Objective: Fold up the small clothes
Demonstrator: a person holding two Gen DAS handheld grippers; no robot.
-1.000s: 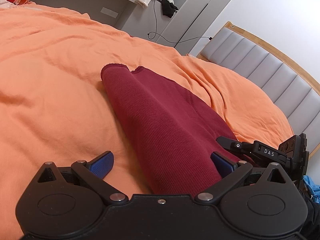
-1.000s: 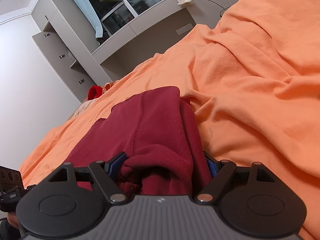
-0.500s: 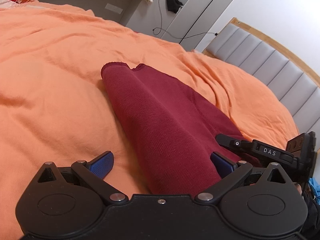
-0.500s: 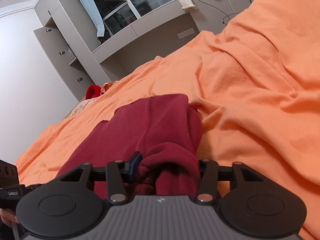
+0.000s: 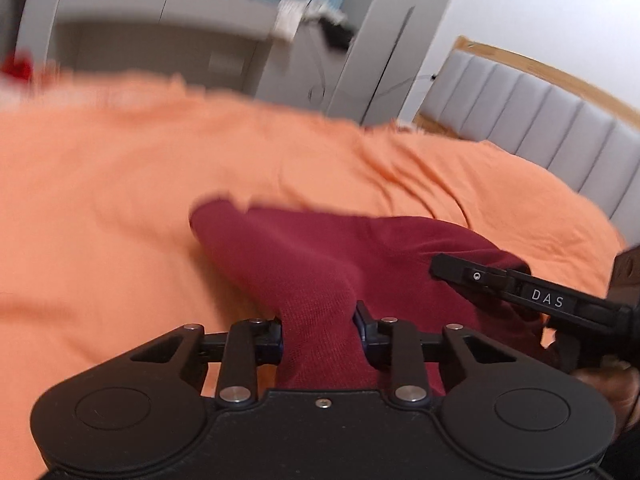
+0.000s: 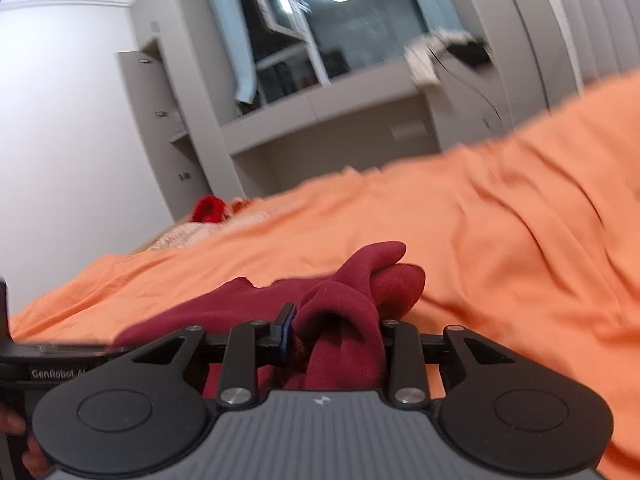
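Left wrist view: left gripper (image 5: pixel 318 330) clamped on near edge of maroon knit garment (image 5: pixel 320 256), lying on orange bedsheet (image 5: pixel 100 200). Right gripper (image 6: pixel 334 338) likewise pinched on bunched maroon cloth. Fold judged barely begun; carry-over and flattening left.

My bed (image 5: pixel 120 184), under a rumpled orange cover (image 6: pixel 520 240), carried 1 maroon garment (image 5: pixel 320 264) and something red (image 6: pixel 208 208) at its far edge.
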